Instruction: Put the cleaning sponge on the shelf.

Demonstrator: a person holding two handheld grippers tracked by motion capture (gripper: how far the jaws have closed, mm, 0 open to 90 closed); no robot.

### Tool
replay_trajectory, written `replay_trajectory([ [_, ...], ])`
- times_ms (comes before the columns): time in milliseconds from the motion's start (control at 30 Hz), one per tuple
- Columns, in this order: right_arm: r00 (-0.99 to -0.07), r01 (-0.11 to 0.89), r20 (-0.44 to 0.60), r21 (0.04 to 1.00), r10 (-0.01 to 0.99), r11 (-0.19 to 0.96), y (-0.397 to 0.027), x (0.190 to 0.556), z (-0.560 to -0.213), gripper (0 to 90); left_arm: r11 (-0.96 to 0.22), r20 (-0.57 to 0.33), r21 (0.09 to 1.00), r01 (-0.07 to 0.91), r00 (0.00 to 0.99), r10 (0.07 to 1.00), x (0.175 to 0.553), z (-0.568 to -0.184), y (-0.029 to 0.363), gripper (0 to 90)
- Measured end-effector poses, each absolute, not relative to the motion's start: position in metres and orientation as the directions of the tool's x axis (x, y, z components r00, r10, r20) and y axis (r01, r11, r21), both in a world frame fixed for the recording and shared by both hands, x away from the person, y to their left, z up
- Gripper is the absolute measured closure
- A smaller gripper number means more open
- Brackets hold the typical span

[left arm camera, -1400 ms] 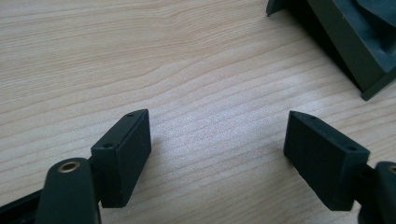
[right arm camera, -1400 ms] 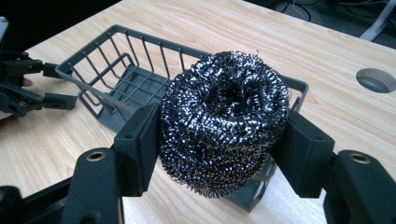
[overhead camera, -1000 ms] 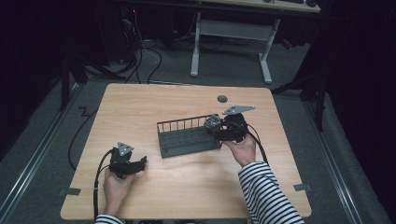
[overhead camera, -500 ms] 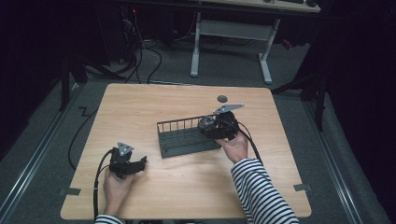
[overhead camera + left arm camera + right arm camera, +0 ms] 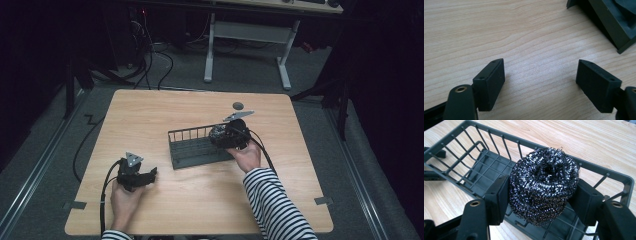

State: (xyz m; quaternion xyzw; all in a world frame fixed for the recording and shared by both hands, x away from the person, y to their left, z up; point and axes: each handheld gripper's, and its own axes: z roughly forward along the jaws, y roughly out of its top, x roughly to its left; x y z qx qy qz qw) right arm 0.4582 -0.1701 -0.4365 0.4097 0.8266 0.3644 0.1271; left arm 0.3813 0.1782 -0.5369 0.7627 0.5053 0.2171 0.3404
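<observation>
High view, nearest first: the left claw (image 5: 150, 175) is resting on the worktop (image 5: 200, 205) near its front left, in the person's left hand, exactly where it was a second ago. Left gripper view shows its jaws standing well apart with nothing but bare wood between them, and a corner of the dark grey wire basket (image 5: 614, 27) off to the upper right. Farther in, the right claw (image 5: 218, 136) is holding a steel wool scourer (image 5: 218, 133) over the right end of the basket (image 5: 192, 150), which is sitting near the middle of the worktop. Compared with a second ago, the right hand (image 5: 246, 155) in its striped sleeve has been sliding leftward and slightly lower, bringing the scourer from just outside the basket's right end to a spot inside its rim. Right gripper view shows the right claw (image 5: 541, 200) clamped on the scourer (image 5: 544, 182), one pad pressing each side, the bundle hanging above the basket's (image 5: 486, 172) slatted floor; whether it is touching that floor cannot be told. Beyond, a small dark round disc (image 5: 238, 105) is lying unmoved near the worktop's far edge.
</observation>
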Motion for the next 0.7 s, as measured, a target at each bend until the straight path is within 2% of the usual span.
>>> replay_trajectory([
  [700,-0.616,0.606,0.07,0.679,0.785,0.415,-0.1614,0.4684,-0.4461,35.2,-0.258,-0.013,0.739,0.623,0.395,0.919,0.3813,-0.5369,0.1782,23.6],
])
